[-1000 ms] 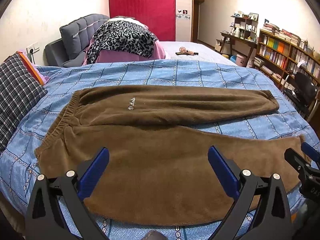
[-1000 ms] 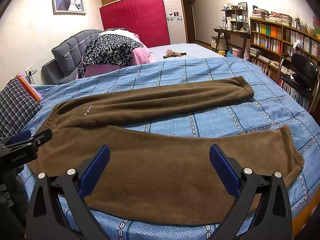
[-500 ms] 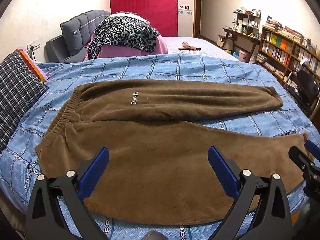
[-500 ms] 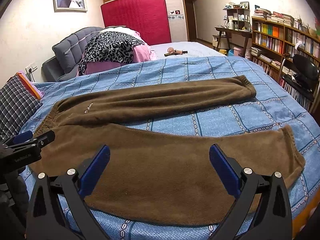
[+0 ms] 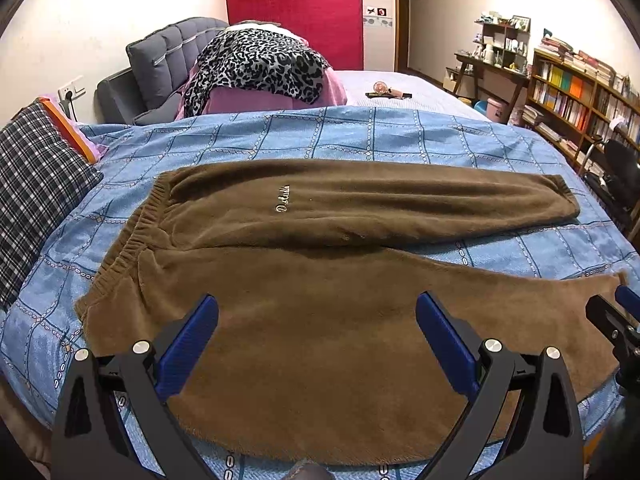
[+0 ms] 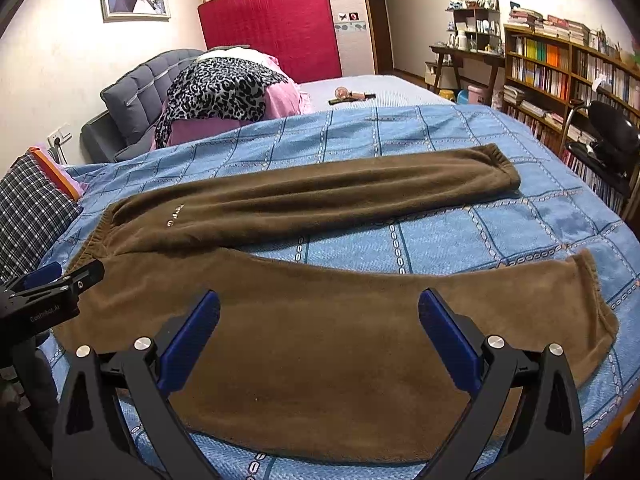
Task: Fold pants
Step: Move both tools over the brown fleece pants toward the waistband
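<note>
Bed (image 5: 400, 136) with blue checked cover, bookshelf (image 6: 560, 64) by the far wall, plaid pillow (image 5: 36, 188) cut off at frame edge. Brown pants (image 5: 320, 320) lie flat on the bed, legs spread, embroidered logo unreadable. Left tool (image 5: 316, 340) and right tool (image 6: 320, 336) both released, hovering over the near leg, not touching.

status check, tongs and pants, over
Left tongs open, right tongs open, both empty. Brown pants flat on blue bedspread, legs apart, unfolded. Nothing in the way.
</note>
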Demonstrator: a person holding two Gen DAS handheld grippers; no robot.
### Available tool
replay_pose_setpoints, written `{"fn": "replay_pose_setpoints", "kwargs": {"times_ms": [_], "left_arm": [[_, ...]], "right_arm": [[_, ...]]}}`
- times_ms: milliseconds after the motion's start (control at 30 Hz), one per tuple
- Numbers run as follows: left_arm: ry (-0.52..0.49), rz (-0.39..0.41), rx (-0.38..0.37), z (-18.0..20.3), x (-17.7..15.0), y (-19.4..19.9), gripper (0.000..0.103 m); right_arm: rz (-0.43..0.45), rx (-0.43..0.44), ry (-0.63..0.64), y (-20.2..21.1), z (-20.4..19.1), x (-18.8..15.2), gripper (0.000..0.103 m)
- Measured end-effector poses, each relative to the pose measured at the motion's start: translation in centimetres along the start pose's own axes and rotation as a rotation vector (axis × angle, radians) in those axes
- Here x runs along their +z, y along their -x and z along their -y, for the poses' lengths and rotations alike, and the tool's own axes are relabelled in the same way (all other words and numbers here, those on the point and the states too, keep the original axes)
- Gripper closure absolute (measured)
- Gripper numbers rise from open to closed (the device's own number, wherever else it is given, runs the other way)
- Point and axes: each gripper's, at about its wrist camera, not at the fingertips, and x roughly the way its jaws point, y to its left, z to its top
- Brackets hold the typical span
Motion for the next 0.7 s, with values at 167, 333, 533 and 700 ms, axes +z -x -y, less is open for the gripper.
{"fn": "replay_pose_setpoints", "kwargs": {"times_ms": [167, 333, 533, 700], "left_arm": [[0.003, -0.009, -0.005, -0.2, 0.0, -0.5, 0.005], [0.01, -0.025, -0.002, -0.5, -0.2, -1.2, 0.005], [0.012, -0.066, 0.013, -1.0, -0.8, -2.6, 0.005], [0.035, -0.107, 0.002, -1.7, -1.3, -3.6, 0.005]], "right_arm": [[-0.009, -0.014, -0.01, -0.6, 0.0, 0.1, 0.003], [-0.017, -0.021, -0.01, -1.6, 0.1, -0.4, 0.003], [-0.001, -0.049, 0.042, -2.3, -0.3, -0.9, 0.003], [-0.062, -0.03, 0.018, -3.5, 0.3, -0.9, 0.003]]}}
